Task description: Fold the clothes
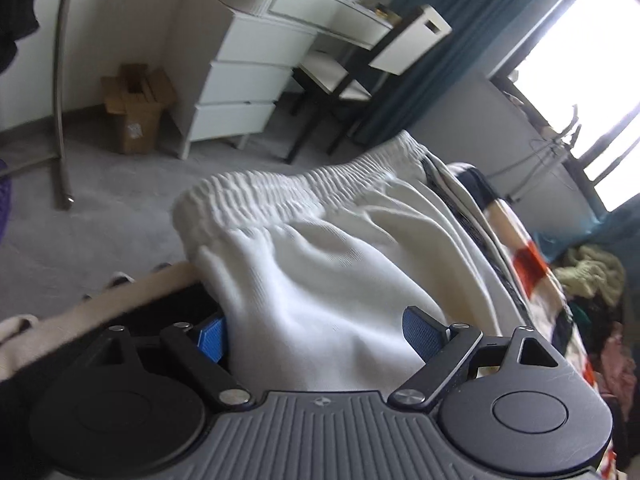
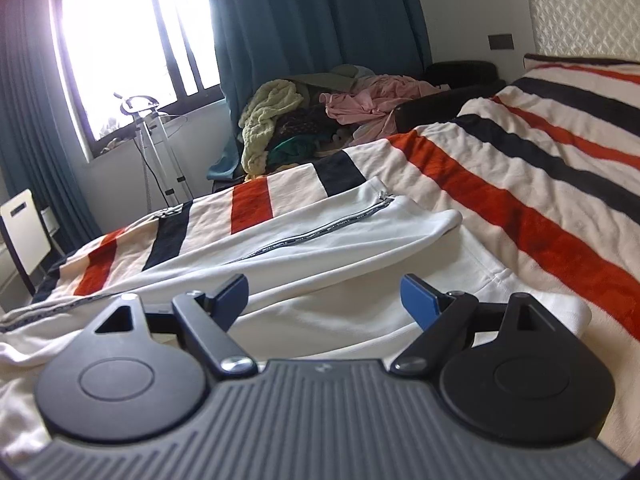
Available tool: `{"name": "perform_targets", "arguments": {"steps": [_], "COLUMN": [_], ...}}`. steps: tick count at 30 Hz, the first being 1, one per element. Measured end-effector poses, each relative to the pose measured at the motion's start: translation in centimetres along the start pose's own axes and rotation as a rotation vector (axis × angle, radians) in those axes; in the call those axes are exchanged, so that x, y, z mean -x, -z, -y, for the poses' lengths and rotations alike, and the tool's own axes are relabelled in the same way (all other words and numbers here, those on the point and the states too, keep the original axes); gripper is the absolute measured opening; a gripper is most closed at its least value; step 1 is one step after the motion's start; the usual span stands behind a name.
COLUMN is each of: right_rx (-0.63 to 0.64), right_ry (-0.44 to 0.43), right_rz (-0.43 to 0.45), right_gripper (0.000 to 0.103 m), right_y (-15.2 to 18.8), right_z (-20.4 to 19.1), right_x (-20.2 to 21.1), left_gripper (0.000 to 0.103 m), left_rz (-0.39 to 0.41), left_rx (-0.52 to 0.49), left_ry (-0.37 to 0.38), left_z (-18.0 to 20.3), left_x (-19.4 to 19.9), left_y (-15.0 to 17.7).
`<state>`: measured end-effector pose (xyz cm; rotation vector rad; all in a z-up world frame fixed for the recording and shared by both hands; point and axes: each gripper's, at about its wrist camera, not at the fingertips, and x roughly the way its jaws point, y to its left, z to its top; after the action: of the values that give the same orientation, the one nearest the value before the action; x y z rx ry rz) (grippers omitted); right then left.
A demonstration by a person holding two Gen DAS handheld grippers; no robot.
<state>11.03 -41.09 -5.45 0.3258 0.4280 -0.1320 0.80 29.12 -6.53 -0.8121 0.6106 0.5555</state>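
Note:
White trousers (image 2: pixel 340 236) with a dark printed side stripe lie across the striped blanket (image 2: pixel 520 184) on the bed. In the left wrist view their bunched elastic waistband (image 1: pixel 304 184) and upper part (image 1: pixel 320 280) fill the middle, lying between the wide-apart blue pads of my left gripper (image 1: pixel 316 338). The cloth sits between the pads without being pinched. My right gripper (image 2: pixel 324 300) is open just above the leg end of the trousers, with nothing held.
A heap of mixed clothes (image 2: pixel 320 120) lies beyond the bed by the teal curtain (image 2: pixel 312 20). A white drawer unit (image 1: pixel 248 80), a chair (image 1: pixel 352 80) and a cardboard box (image 1: pixel 136 108) stand on the grey floor. A metal rack pole (image 1: pixel 60 80) rises at left.

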Motion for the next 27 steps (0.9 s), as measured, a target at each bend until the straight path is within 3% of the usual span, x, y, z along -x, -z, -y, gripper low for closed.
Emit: {"name": "perform_targets", "arguments": {"steps": [8, 12, 16, 22, 27], "right_rx": [-0.093, -0.271, -0.538, -0.792, -0.999], "right_ry": [0.027, 0.023, 0.037, 0.208, 0.261], "right_rz": [-0.030, -0.046, -0.077, -0.078, -0.113], "right_gripper": [0.085, 0.085, 0.085, 0.086, 0.080], "right_y": [-0.3, -0.7, -0.4, 1.7, 4.6], "right_z": [1.8, 5.3, 10.9, 17.4, 20.2], "right_x": [-0.6, -0.8, -1.2, -1.0, -1.5], "left_gripper": [0.080, 0.080, 0.080, 0.081, 0.075], "left_rz": [0.034, 0.009, -0.024, -0.059, -0.075], "left_rx": [0.078, 0.118, 0.149, 0.232, 0.283], "left_ry": [0.177, 0.150, 0.120, 0.121, 0.149], "left_z": [-0.9, -1.6, -2.2, -3.6, -4.2], "left_x": [1.5, 1.2, 0.9, 0.6, 0.0], "left_y": [0.7, 0.8, 0.9, 1.1, 1.3]}}
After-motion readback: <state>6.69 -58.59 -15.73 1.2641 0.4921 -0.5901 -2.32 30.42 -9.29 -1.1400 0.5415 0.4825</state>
